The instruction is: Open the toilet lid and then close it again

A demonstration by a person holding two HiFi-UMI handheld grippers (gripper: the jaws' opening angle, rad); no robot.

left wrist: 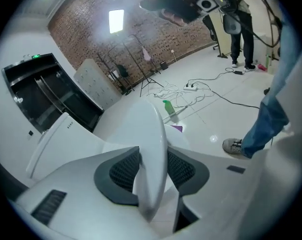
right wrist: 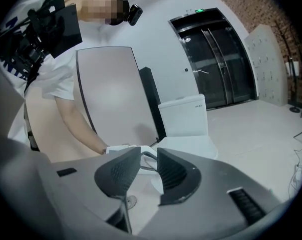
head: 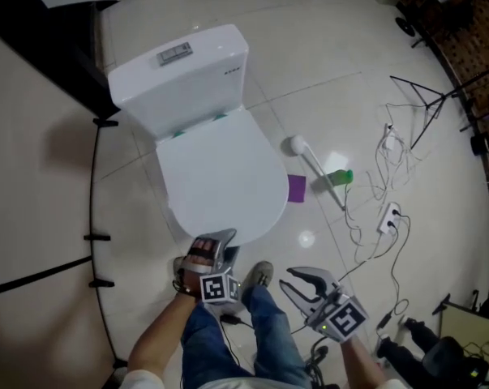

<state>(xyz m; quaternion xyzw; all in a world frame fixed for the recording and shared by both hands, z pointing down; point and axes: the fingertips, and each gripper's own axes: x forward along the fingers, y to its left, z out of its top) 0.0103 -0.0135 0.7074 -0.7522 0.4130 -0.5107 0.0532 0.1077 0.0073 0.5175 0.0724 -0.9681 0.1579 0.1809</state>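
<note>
The white toilet stands with its lid point(head: 220, 177) down, in front of the tank point(head: 179, 71). My left gripper point(head: 216, 240) is at the lid's front rim. In the left gripper view the rim of the lid point(left wrist: 153, 134) runs between the two dark pads of the left gripper point(left wrist: 153, 171); the jaws stand apart around it and both pads lie close to it. My right gripper point(head: 307, 286) hangs lower right, off the toilet, jaws a little apart. In the right gripper view nothing sits in the right gripper point(right wrist: 148, 171), and the toilet point(right wrist: 183, 119) is ahead.
A toilet brush point(head: 313, 164), a green bottle point(head: 339, 177) and a purple piece point(head: 297, 188) lie on the tiles right of the bowl. Cables and a power strip point(head: 388, 215) trail further right, near a stand point(head: 418, 104). The person's shoe point(head: 259, 275) is below the bowl.
</note>
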